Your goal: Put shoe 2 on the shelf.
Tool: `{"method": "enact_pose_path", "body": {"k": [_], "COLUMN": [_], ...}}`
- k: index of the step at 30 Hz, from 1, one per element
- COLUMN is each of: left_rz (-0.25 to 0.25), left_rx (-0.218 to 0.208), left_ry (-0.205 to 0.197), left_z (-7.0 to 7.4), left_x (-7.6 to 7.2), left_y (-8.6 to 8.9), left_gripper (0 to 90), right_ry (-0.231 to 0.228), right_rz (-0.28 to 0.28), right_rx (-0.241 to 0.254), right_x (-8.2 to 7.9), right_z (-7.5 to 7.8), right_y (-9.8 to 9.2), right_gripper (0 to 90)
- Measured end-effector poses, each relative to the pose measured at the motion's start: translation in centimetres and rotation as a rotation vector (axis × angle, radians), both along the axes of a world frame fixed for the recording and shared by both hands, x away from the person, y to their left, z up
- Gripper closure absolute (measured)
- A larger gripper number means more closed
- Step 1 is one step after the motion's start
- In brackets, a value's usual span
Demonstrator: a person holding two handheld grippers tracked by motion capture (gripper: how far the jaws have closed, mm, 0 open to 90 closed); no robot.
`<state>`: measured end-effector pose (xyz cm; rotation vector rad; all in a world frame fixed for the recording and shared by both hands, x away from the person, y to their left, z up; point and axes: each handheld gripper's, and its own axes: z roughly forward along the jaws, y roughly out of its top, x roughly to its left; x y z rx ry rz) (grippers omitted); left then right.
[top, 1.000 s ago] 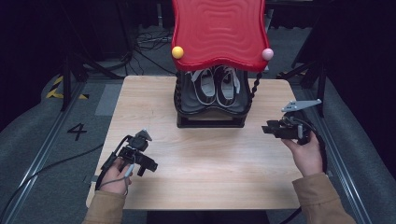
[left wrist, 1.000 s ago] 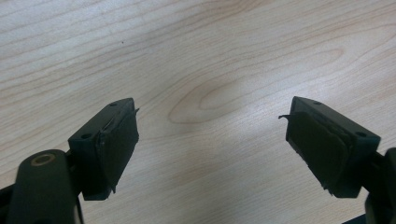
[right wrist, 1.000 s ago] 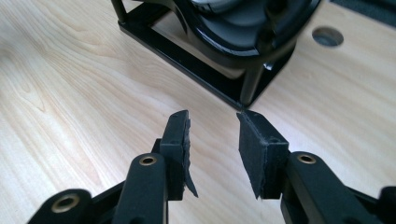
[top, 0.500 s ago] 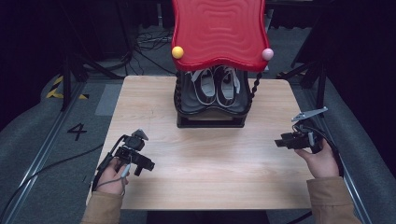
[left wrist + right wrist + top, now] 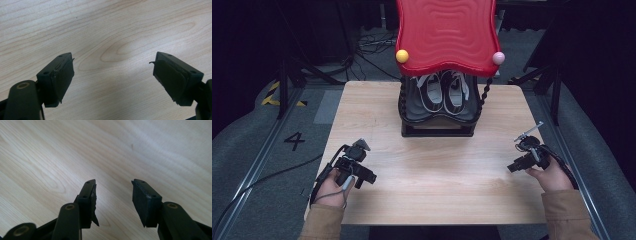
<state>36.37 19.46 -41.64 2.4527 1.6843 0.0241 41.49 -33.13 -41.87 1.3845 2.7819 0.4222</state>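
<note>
The 2 sneakers (image 5: 443,91) sit toes-away in the rack (image 5: 437,127) mid-desk (image 5: 432,175), ahead between both grippers, left gripper (image 5: 371,178) and right gripper (image 5: 511,167) about equally near, jaws apart and empty.

**Open tabletop in front, rack blocking the far middle**

Bare wooden table (image 5: 432,175) across the whole near half, free for passage between left gripper (image 5: 367,177) and right gripper (image 5: 510,167), both low over the wood with open jaws and nothing between them. Far middle taken up by a black shoe rack (image 5: 437,127) holding a pair of shoes (image 5: 443,91), roofed by an overhanging red wavy top (image 5: 446,35). Clear strips of table left and right of the rack.
</note>
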Motion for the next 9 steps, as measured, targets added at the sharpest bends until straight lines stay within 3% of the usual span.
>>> {"method": "enact_pose_path", "body": {"k": [4,9], "left_rz": [-0.003,-0.019], "left_rx": [-0.002,0.0], "left_ry": [0.001,0.002], "left_z": [0.1,0.0], "left_x": [0.1,0.3], "left_y": [-0.1,-0.2], "left_gripper": [17.3,17.4], "right_ry": [0.048,0.109], "right_rz": [0.0,0.025], "right_rx": [-0.027,-0.02], "right_x": [0.0,-0.2], "right_z": [-0.8,-1.6], "right_y": [0.2,0.3], "right_gripper": [52.4,51.7]}}
